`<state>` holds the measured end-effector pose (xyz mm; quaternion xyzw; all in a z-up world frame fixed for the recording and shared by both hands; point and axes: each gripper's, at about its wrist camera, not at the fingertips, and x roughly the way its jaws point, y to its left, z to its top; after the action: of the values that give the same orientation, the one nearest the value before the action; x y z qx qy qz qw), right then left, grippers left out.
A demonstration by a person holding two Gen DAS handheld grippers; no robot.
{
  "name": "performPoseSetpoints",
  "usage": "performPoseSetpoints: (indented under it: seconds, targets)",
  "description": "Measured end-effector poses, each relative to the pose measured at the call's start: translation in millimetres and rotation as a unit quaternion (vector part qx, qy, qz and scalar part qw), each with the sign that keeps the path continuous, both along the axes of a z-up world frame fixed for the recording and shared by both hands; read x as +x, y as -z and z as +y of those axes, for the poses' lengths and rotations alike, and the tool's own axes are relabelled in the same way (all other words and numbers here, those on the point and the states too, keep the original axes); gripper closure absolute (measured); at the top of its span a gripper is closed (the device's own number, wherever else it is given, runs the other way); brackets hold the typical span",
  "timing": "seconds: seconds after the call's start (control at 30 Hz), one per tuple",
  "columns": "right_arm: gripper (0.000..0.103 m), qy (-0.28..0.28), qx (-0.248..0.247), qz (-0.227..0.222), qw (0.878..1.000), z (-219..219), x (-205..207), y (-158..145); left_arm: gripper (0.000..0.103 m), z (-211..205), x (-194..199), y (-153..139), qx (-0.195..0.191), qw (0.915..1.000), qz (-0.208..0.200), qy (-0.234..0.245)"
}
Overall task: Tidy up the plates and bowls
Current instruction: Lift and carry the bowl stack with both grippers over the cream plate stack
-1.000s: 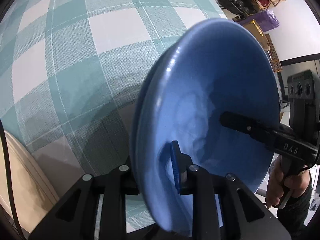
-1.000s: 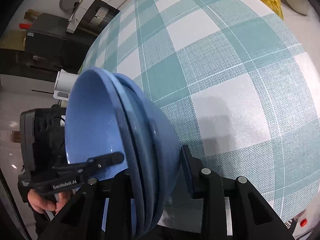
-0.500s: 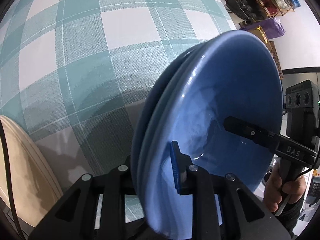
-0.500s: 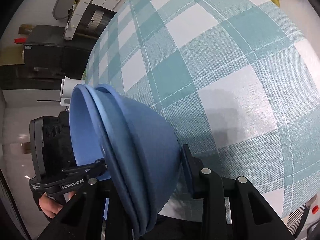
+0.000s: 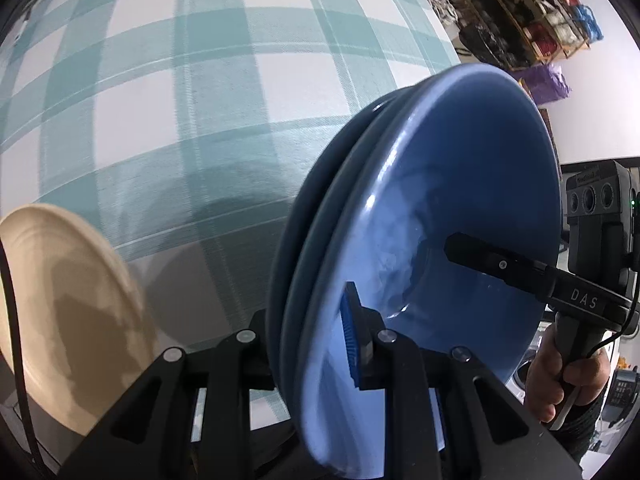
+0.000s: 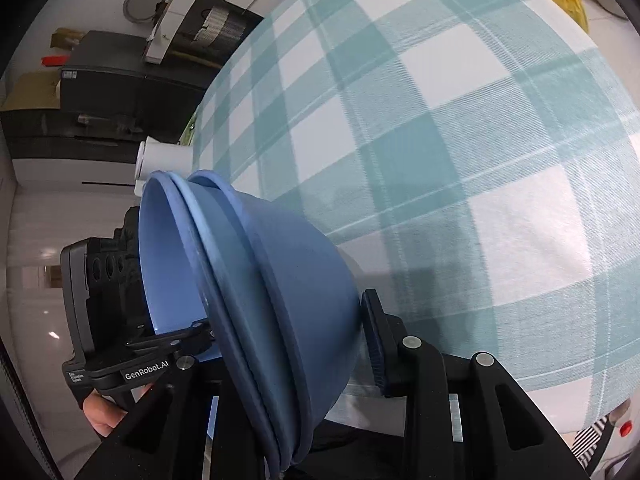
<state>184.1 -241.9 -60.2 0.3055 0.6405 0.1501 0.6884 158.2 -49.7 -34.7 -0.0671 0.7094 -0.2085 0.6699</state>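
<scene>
- Table [image 5: 208,80], teal-and-white check cloth: fills both wrist views; apart from one beige plate, no crockery shows on the stretch in view.
- Blue stack [image 5: 420,240]: nested blue dishes, a plate-like rim over a deeper bowl body, carried tilted on edge clear of the cloth, with its shadow below. The exact count of pieces is hard to tell; at least two rims, perhaps three.
- Beige plate [image 5: 60,300]: lies at the table's near-left edge, cut off by the frame, separate from the blue stack.
- Left gripper [image 5: 308,344]: jaws nearly closed, clamped across the stacked rims, one pad inside the dish and one behind.
- Right gripper [image 6: 280,344]: jaws narrowly parted, gripping the opposite rim; the inner finger is largely hidden behind the bowl.
- Progress, judged: blue pieces already nested and lifted by both hands; setting them down and dealing with the beige plate remain.
- Not visible: the destination, and any other plates or bowls.
</scene>
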Motion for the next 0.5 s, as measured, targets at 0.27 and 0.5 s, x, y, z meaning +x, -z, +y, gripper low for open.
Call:
performPoseSetpoints:
  seconds: [0.27, 0.5]
  targets:
    - [0.074, -0.038, 0.011, -0.004, 0.999, 49.7, 11.5, -14.8, 0.082, 48.0, -2.8, -14.6, 0.0, 0.9989, -0.008, -0.046]
    - [0.074, -0.073, 0.013, -0.008, 0.997, 93.5, 16.4, -24.7, 0.082, 89.1, -15.5, -23.8, 0.001, 0.9966, -0.016, -0.08]
